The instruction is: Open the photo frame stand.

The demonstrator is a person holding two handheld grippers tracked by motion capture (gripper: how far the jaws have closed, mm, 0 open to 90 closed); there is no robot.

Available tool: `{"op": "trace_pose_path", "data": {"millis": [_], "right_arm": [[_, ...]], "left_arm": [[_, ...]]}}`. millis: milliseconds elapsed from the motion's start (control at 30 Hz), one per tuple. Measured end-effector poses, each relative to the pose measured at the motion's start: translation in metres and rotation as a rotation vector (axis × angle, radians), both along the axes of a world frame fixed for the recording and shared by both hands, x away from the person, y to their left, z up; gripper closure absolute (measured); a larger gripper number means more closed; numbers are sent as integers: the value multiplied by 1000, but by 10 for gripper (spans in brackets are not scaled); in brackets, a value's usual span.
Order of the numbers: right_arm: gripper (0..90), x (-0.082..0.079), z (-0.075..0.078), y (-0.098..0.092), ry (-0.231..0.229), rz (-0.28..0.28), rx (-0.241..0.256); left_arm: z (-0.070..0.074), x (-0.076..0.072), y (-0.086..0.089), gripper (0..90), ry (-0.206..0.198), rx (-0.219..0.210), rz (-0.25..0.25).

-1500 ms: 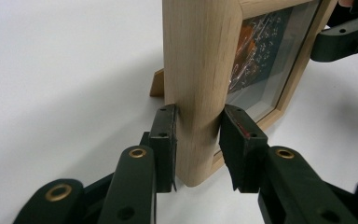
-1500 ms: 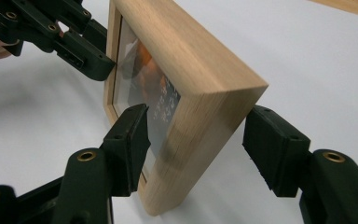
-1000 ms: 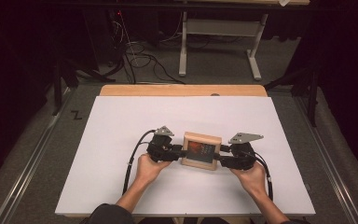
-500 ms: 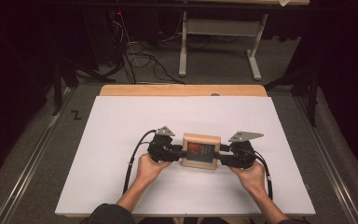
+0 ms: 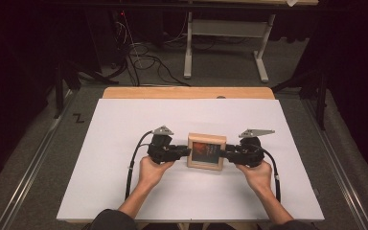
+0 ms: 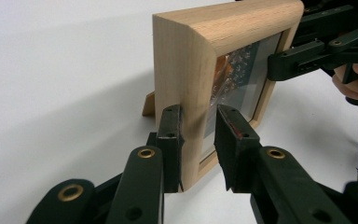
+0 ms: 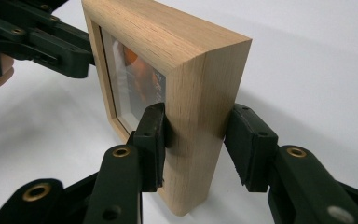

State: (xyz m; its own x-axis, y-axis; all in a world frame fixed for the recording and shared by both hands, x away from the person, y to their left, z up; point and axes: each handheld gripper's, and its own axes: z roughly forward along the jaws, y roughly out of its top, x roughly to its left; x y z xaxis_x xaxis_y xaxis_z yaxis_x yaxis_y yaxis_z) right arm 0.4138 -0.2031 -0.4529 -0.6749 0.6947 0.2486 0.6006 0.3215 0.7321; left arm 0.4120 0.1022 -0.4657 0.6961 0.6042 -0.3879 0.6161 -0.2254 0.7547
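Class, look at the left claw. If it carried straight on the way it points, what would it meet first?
The left claw already straddles the side edge of the wooden picture frame, so it would meet that frame first. Beyond it, roughly in line, is the right claw.

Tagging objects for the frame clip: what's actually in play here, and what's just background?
In play:
- square light-wood picture frame, standing upright
- left gripper, jaws straddling one side edge
- right gripper, jaws straddling the opposite edge
- white sheet-covered table it stands on

Background:
- white metal stand legs beyond the table
- loose cables on the floor
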Motion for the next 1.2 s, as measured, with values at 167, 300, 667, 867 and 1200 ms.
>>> {"op": "trace_pose_path", "data": {"millis": [167, 300, 667, 867, 1200], "right_arm": [[596, 1, -1, 0, -9, 8, -4], [596, 0, -1, -2, -5, 17, -14], [595, 1, -1, -1, -21, 26, -19], [588, 4, -2, -2, -26, 15, -27], [570, 4, -2, 0, -61, 20, -50]], "left_arm": [[-2, 0, -2, 717, -10, 15, 2], [-5, 2, -7, 657, -12, 37, -7], [-9, 5, -11, 593, -12, 51, -4], [-4, 2, -10, 620, -20, 31, -8], [-1, -2, -9, 637, -25, 49, -23]]}}
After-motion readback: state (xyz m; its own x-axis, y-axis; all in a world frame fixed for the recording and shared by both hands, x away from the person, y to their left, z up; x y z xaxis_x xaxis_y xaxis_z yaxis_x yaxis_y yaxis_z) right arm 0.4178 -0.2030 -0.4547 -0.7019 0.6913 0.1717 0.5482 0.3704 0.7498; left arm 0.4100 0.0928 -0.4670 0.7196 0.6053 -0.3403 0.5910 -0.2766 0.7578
